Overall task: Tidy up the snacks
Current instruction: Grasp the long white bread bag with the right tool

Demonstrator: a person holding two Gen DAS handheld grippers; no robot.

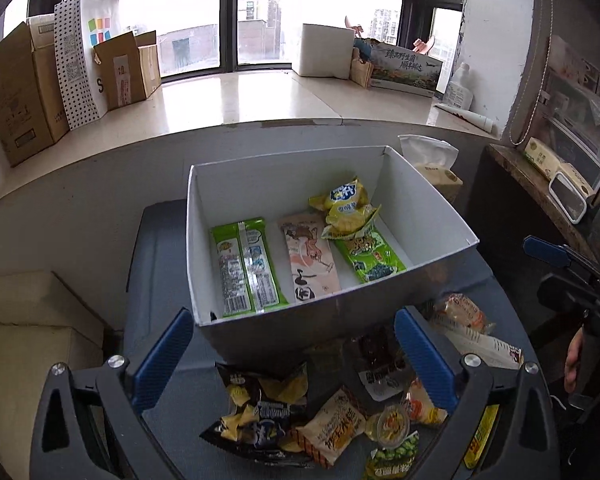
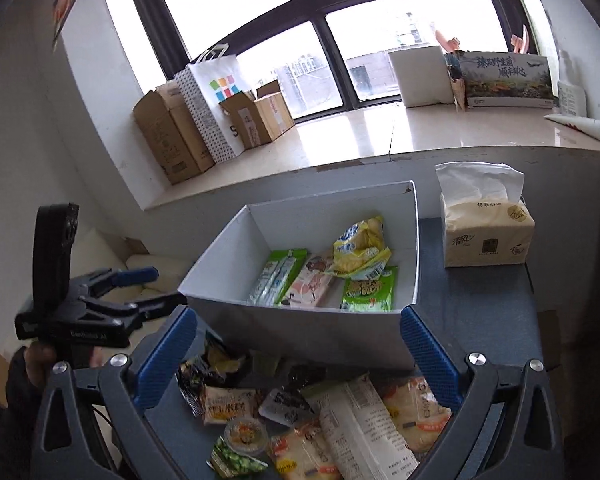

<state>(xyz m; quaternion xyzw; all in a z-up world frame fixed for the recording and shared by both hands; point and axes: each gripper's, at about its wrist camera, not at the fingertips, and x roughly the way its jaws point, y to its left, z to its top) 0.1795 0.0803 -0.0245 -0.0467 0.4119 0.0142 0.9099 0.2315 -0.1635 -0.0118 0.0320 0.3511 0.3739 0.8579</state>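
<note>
- The white box [image 1: 340, 312] stands on the dark blue table [image 1: 156, 264], its near wall between both grippers and the snacks already inside.
- Inside the white box: a green bar packet [image 1: 246, 266] at the left, a pink packet [image 1: 310, 258] beside it, a green seaweed packet [image 1: 370, 258] at the right, and a yellow bag [image 1: 346, 210] lying on the far end of the seaweed packet.
- Loose snacks lie near the box's near wall: a black chip bag [image 1: 260, 408], an orange-white rice cracker packet [image 1: 332, 428], a small jelly cup [image 1: 390, 422], a green pea packet [image 1: 392, 456] and a long white packet [image 2: 364, 428].
- The left gripper [image 1: 294, 354] hovers over this pile, fingers spread wide, holding nothing.
- The right gripper [image 2: 298, 354] is likewise wide apart and empty, above the same pile; the left gripper shows at its left edge.
- A tissue pack [image 2: 486, 234] sits on the table just right of the box.
- On the far windowsill [image 1: 236, 96]: cardboard boxes [image 1: 20, 96], a dotted paper bag [image 1: 80, 60], a white foam box [image 1: 326, 50] and a printed carton [image 1: 406, 70].
</note>
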